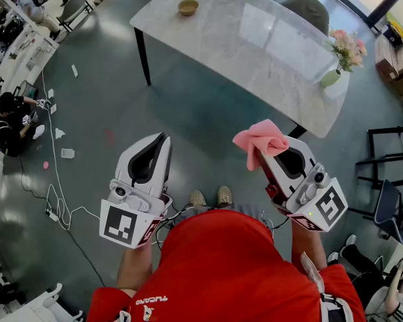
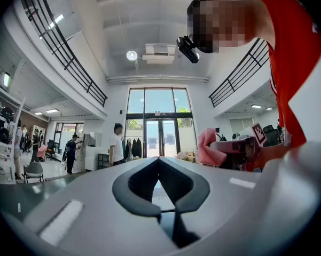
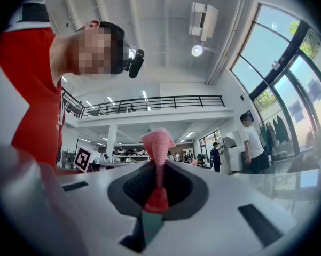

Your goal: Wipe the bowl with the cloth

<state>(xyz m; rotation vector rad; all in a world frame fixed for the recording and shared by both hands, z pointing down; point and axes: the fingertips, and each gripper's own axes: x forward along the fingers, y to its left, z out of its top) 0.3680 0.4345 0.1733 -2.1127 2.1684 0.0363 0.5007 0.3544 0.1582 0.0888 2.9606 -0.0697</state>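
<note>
Right gripper [image 1: 276, 161] jaws are clamped shut on the pink cloth [image 1: 260, 139], centre-right of the head view. Most of the cloth bunches free above the jaws, so we have a wiping pad ready. Left gripper [image 1: 159, 143], lower left, jaws fully closed on nothing, probably free to steady the bowl [image 1: 188, 7]. The bowl sits top centre, near the upper-left corner of the counter [image 1: 268, 45], well apart from both. Wiping not yet begun.

Head view: steeply down, table [image 1: 255, 39] far ahead. Gripper views: close along own jaws, tilted upward. All three share the cloth [image 1: 260, 139].
</note>
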